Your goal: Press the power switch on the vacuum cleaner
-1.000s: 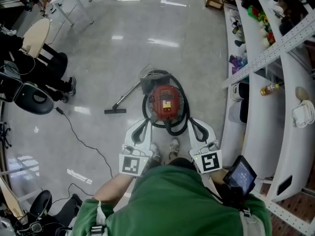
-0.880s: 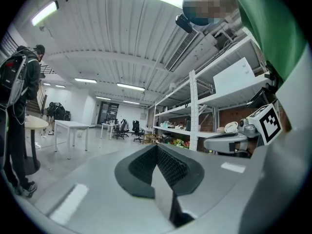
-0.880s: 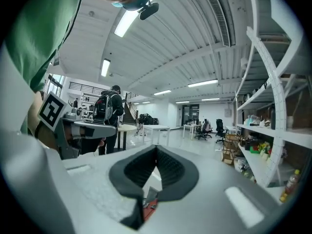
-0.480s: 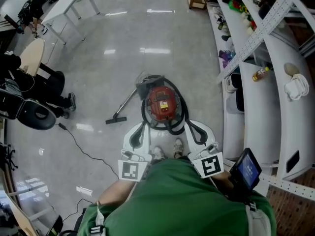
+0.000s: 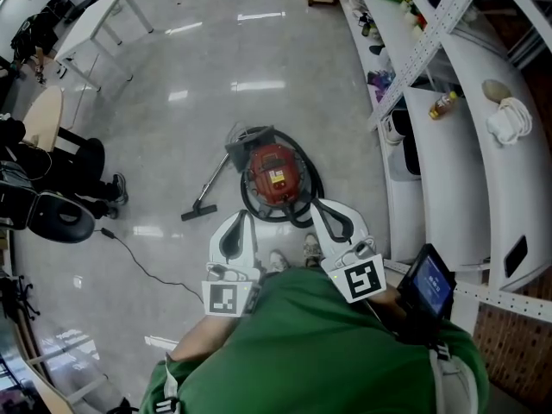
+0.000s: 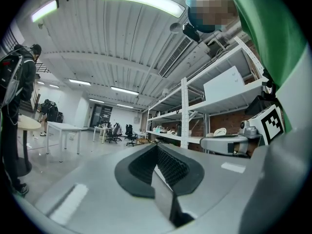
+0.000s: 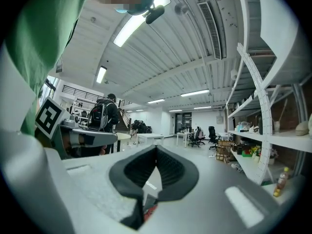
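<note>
Approach step, we judge: vacuum cleaner [image 5: 274, 175] stands on the floor [image 5: 172, 128] just ahead of us, its switch too small to pick out. Left hand-held gripper [image 5: 240, 218] and right hand-held gripper [image 5: 319, 207] hover near its body without touching it, both with jaws together and empty. Next we'd lower one closed tip onto the red top.
</note>
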